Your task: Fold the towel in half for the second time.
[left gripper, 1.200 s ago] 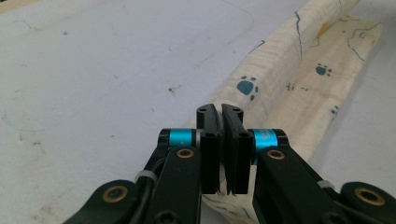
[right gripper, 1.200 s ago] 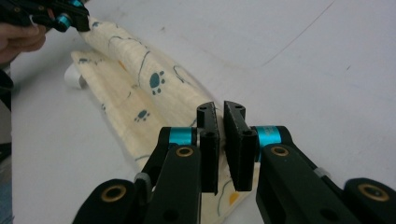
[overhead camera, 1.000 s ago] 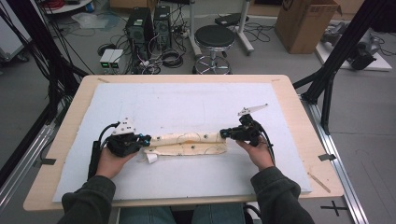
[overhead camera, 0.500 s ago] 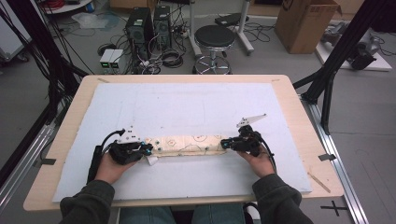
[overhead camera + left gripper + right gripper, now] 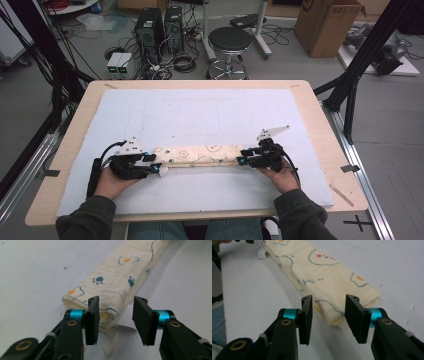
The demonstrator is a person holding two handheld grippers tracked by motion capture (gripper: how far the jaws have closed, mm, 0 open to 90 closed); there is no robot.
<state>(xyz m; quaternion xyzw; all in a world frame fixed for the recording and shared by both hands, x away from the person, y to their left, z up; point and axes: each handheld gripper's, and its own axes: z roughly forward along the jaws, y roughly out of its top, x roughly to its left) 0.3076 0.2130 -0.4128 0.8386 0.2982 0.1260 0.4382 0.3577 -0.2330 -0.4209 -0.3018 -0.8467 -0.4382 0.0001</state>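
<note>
- Person, seated at the near edge of the counter: dark sleeves and both hands enter from the bottom of the high view.
- Left gripper: held in the left hand, low over the white mat, pointing right. Jaws parted; in the left gripper view they stand either side of the cloth's near end, one jaw against its folded edge, the other clear of it.
- Right gripper: held in the right hand, pointing left, grey three-cornered plate on top. Jaws parted; in the right gripper view they straddle the cloth's opposite end without closing on it.
- Folded cloth: cream, printed with fried eggs, paw prints and outline animals, folded into a long narrow strip. Lies flat on the mat across the near half of the counter, between the two grippers. A white label and a tape loop stick out at its left end.
- Floor beyond the counter: round black stool, two computer towers, loose cables, a cardboard box at far right.
</note>
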